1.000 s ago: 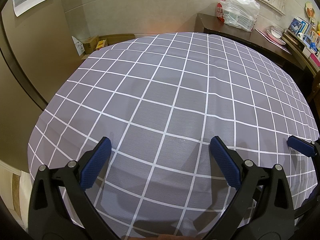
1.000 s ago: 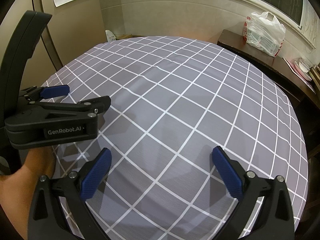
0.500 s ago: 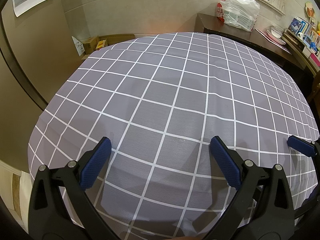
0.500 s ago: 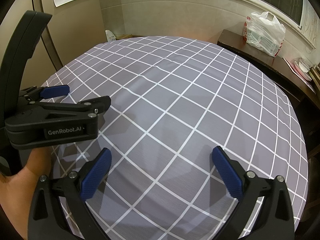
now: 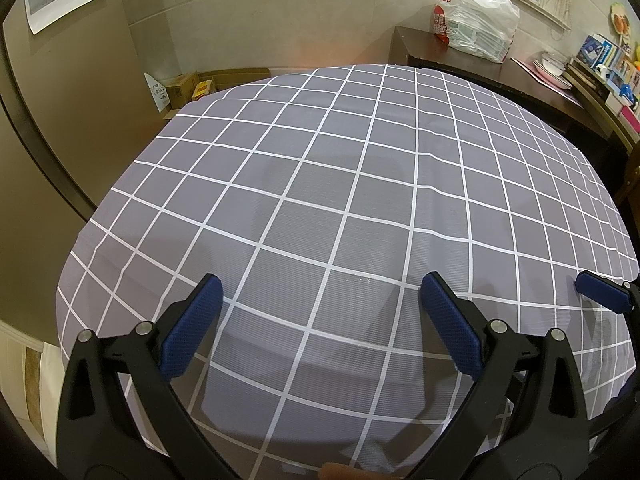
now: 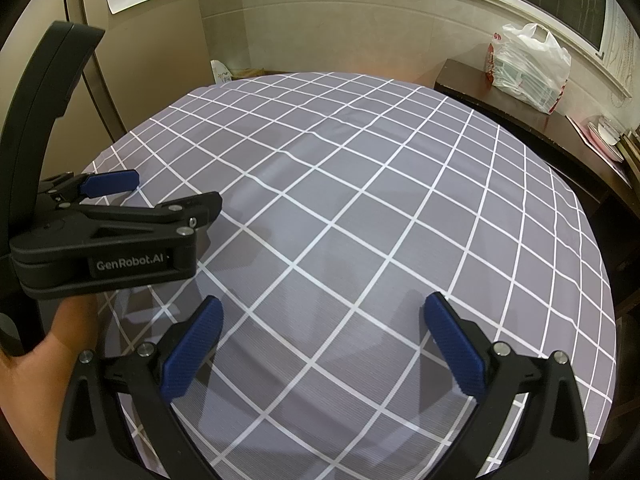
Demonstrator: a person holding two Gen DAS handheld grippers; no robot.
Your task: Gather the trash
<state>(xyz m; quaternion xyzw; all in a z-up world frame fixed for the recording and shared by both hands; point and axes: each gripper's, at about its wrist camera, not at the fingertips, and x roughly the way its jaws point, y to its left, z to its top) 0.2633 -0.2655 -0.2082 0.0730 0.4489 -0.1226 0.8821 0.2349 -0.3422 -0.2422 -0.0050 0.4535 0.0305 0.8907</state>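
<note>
Both the left tongs [image 5: 320,320] and right tongs [image 6: 322,344] are hovering released over the checked bench [image 5: 360,184]. No trash is showing; searching blind is risking snagging the cloth.

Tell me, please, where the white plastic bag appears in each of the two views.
Left wrist view: the white plastic bag sits at the top, right of centre, on the dark sideboard.
Right wrist view: the same bag is at the upper right, on that sideboard.
Shared landmark: the grey checked tablecloth.
</note>
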